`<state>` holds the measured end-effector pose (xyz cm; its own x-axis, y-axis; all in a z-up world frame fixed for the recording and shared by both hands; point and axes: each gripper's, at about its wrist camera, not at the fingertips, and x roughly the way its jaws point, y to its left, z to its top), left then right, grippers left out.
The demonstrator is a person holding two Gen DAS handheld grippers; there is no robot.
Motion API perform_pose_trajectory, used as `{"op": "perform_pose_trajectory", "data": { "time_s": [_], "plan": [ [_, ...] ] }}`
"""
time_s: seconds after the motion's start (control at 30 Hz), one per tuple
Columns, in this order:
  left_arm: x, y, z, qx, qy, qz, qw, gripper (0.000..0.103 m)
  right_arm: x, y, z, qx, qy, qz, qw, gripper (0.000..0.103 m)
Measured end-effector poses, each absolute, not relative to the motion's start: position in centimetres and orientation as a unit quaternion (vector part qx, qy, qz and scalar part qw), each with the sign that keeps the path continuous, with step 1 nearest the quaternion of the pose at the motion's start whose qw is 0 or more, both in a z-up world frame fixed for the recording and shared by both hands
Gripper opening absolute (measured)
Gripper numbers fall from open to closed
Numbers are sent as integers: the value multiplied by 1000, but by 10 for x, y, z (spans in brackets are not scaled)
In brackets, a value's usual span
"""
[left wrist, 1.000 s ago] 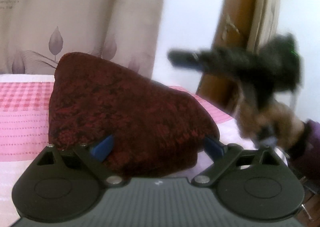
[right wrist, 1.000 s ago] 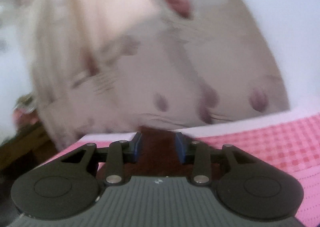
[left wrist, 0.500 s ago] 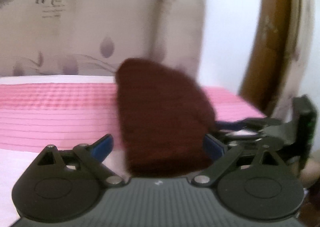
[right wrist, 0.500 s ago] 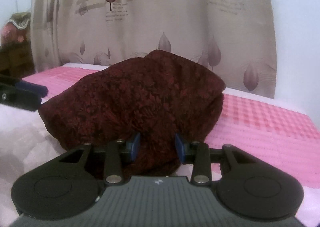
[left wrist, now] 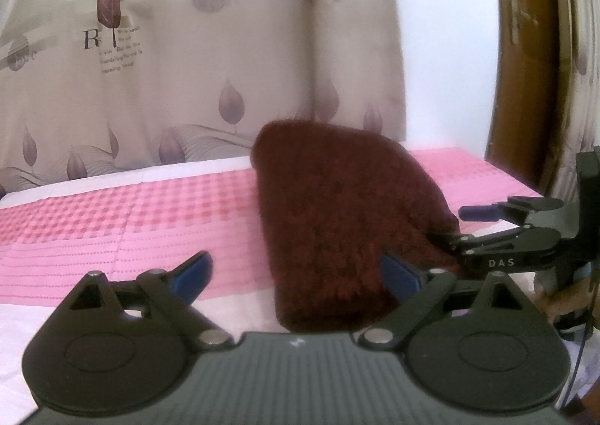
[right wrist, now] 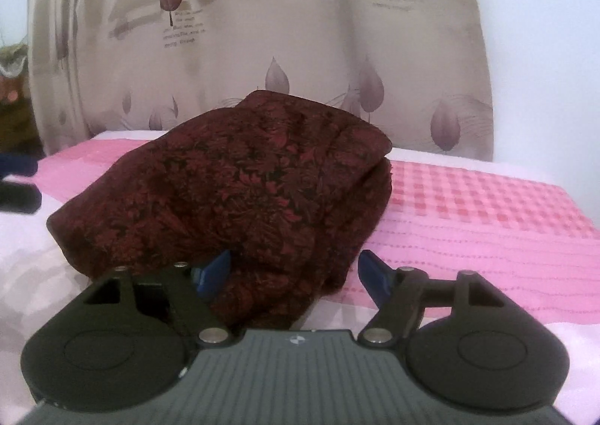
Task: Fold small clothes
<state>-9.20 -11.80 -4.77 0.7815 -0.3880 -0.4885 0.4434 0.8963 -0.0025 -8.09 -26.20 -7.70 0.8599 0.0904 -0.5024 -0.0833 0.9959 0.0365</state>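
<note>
The right gripper point(right wrist: 292, 275) stands at the near edge of the dark red patterned garment point(right wrist: 240, 192). Its jaws have just been opening and now stand wide, the cloth's near fold lying loose between the blue pads point(right wrist: 369, 280), which do not press on it. The left gripper point(left wrist: 296, 277) is released too, its pads spread apart, one touching or just beside the garment's near right corner, nothing pinched. The garment lies folded in a heap on the pink checked bedspread point(right wrist: 468, 207), across the strip where pink meets white sheet point(right wrist: 26, 275). Behind the garment hangs a beige leaf-print curtain point(right wrist: 300, 31).
</note>
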Motion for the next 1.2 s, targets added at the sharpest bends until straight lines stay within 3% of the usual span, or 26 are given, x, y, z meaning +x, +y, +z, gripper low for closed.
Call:
{"op": "perform_pose_trajectory", "data": {
  "time_s": [0.1, 0.33, 0.43, 0.93, 1.2],
  "plan": [
    [-92, -118, -48, 57, 246, -220, 942, 97, -82, -266, -77, 17, 259, 32, 965, 89],
    [-92, -123, -51, 72, 247, -210, 943, 98, -121, -261, -57, 82, 168, 1, 982, 92],
    [-91, -125, -52, 73, 245, -204, 945, 98, -146, -248, -48, 119, 125, -5, 985, 103],
    [-62, -124, -55, 64, 261, -215, 939, 98, -177, -213, -35, 114, 143, -17, 983, 103],
    [3, -105, -53, -28, 289, -296, 910, 98, -143, -254, -34, 168, 174, -2, 970, 103]
  ]
}}
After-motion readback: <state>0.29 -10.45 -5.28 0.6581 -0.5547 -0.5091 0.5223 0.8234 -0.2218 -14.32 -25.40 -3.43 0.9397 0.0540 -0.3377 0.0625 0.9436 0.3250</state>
